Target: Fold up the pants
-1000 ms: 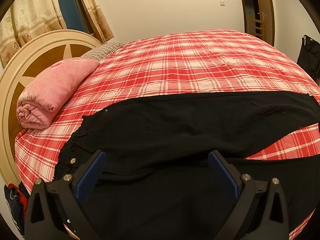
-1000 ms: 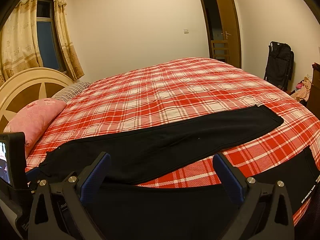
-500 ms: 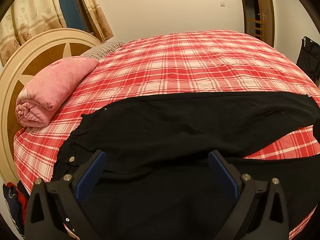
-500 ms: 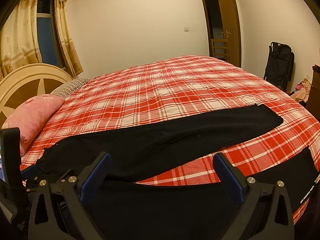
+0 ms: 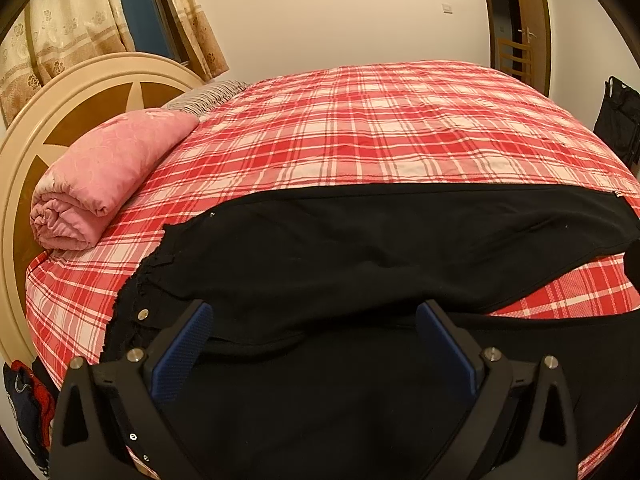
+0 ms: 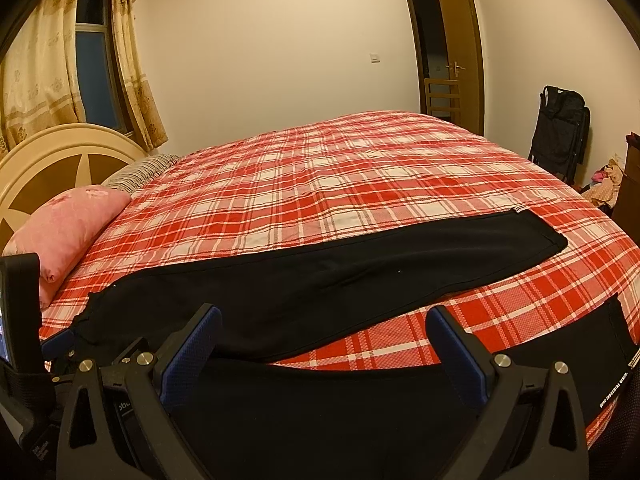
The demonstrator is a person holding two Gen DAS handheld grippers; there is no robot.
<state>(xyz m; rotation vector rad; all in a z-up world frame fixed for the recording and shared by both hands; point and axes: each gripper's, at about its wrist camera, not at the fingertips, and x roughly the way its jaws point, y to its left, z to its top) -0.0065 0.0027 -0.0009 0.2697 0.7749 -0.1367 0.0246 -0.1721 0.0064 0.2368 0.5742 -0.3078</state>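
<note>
Black pants (image 5: 360, 264) lie spread across the near part of a red plaid bed (image 5: 360, 128), waistband to the left, legs running right. In the right wrist view the far leg (image 6: 360, 276) stretches to a cuff at the right, and the near leg (image 6: 340, 408) lies under my fingers. My left gripper (image 5: 312, 320) hangs open over the waist and seat area, nothing between its blue pads. My right gripper (image 6: 320, 324) is open above the near leg. The left gripper's body (image 6: 24, 344) shows at that view's left edge.
A rolled pink quilt (image 5: 104, 176) and a striped pillow (image 5: 208, 94) lie by the cream headboard (image 5: 48, 120) on the left. Curtains (image 6: 132, 80), an open door (image 6: 452, 48), a black folded stroller (image 6: 560, 132) and clothes on the floor (image 5: 28, 404) surround the bed.
Both views have drifted slightly; the right gripper has edged back and up a little over the near leg. The pants lie as before and both grippers stay open.
</note>
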